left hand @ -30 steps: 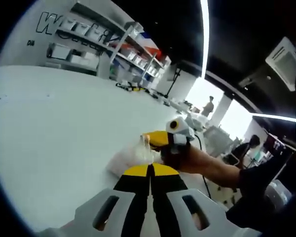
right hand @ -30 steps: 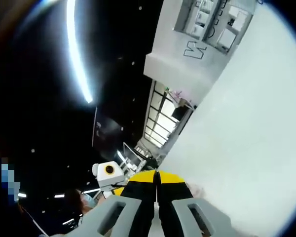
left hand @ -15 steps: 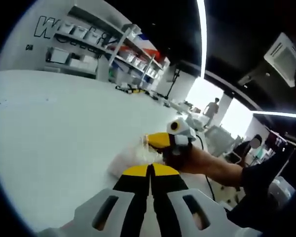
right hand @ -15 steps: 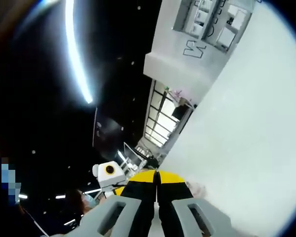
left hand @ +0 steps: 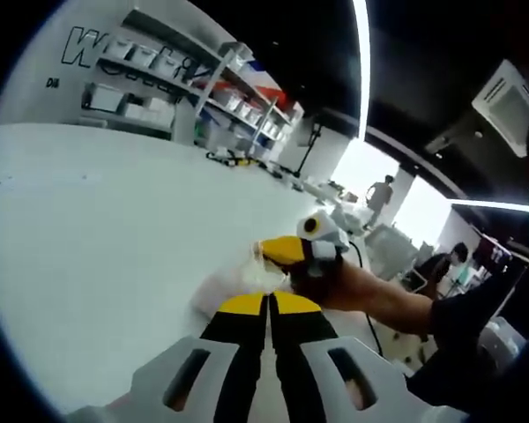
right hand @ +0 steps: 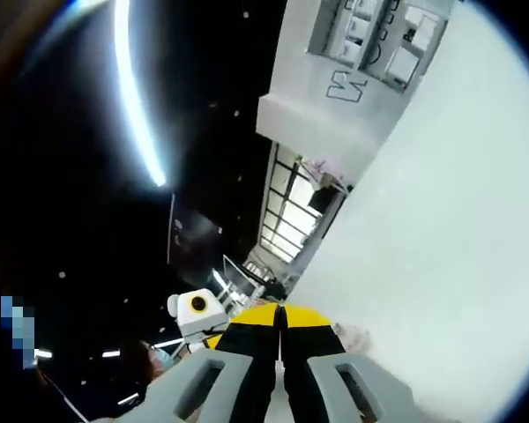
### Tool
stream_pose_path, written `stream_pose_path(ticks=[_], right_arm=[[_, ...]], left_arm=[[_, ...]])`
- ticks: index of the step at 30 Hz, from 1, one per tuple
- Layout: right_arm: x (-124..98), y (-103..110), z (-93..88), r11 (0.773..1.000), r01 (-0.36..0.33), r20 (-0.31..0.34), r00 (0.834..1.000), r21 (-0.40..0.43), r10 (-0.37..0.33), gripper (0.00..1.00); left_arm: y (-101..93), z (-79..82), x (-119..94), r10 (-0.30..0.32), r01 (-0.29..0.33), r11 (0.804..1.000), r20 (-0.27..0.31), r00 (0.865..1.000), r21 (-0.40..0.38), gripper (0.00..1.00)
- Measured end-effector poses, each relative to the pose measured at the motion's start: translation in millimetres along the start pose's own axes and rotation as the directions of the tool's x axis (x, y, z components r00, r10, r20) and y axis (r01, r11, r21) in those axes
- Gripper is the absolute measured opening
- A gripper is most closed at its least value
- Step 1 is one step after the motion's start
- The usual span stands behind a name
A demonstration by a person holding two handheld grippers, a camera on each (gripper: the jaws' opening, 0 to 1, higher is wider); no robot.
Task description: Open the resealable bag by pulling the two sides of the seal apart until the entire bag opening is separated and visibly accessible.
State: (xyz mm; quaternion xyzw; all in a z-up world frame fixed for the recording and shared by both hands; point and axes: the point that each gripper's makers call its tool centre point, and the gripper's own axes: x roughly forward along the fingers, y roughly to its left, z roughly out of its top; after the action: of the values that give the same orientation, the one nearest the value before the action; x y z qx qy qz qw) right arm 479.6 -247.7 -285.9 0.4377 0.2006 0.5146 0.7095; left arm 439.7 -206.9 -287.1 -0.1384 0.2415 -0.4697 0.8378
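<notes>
Over the white table (left hand: 97, 229), the clear bag (left hand: 238, 278) hangs between both grippers. The left gripper (left hand: 270, 304) has its jaws pressed together on the bag's near edge. The right gripper (left hand: 282, 249) pinches its far right edge, jaws closed.

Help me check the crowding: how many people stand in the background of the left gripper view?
2: one person stands by the bright window, another person is lower and further right; more may be hidden behind the arm.

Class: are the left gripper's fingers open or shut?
Shut: the left gripper has its fingers pressed together, apparently pinching the clear bag.
</notes>
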Motion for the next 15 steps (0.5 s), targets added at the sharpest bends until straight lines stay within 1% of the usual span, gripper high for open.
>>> stream_pose_path(ticks=[3, 15], right_arm=[[0.0, 0.3, -0.3, 1.000, 0.000, 0.000, 1.000, 0.000, 0.000, 0.00], [0.0, 1.0, -0.3, 1.000, -0.001, 0.003, 1.000, 0.002, 0.001, 0.00]], left_arm=[[0.9, 0.8, 0.1, 0.004, -0.004, 1.000, 0.003, 1.000, 0.007, 0.08], [-3.8, -4.2, -0.5, 0.005, -0.005, 1.000, -0.005, 1.000, 0.018, 0.08]])
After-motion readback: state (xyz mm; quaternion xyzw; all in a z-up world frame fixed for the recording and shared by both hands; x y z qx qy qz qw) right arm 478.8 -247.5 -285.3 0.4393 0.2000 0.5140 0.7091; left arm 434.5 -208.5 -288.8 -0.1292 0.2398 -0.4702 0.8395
